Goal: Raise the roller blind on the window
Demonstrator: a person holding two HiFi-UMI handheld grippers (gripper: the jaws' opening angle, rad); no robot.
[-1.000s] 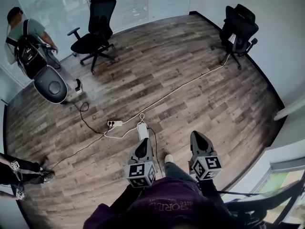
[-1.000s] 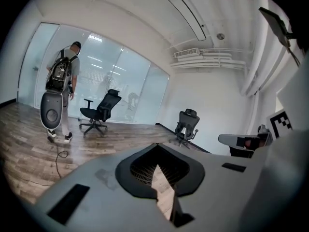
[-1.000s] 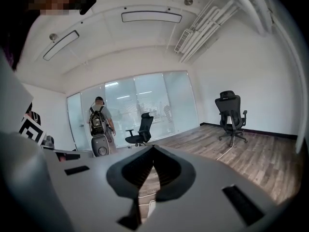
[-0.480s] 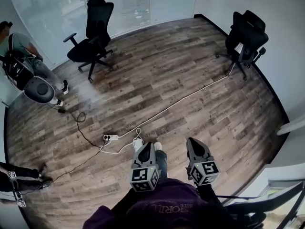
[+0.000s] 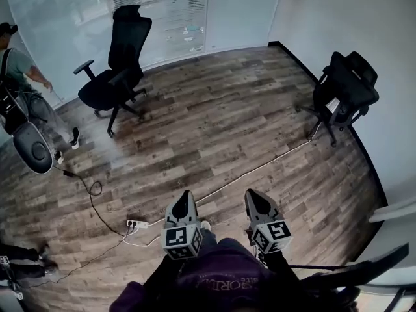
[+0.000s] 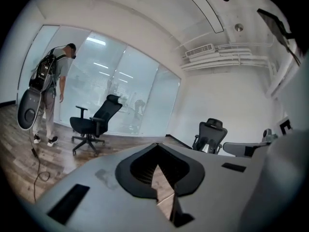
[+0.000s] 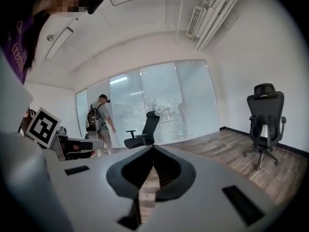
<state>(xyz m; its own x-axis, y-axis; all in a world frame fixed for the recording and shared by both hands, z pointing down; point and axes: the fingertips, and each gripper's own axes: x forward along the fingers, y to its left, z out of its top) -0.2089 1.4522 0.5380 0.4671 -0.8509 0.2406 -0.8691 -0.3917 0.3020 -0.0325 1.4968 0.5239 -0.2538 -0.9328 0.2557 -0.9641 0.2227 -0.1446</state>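
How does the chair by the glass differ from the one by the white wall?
The glass-side chair has a bare seat; the wall-side chair shows something pale at its seat. A white cable reaches the wall-side chair, not the glass-side chair. Both are black and high-backed.

Soft, even light comes through the frosted glass wall (image 5: 97,18) and lays a pale glare on the wooden floor (image 5: 127,142) before it. My views bend strongly at the edges, with black corners in the gripper views. There my left gripper (image 6: 155,152) looms soft and unfocused up close.

Matt wood-plank floor (image 5: 227,122) — frosted glass wall (image 5: 65,18).
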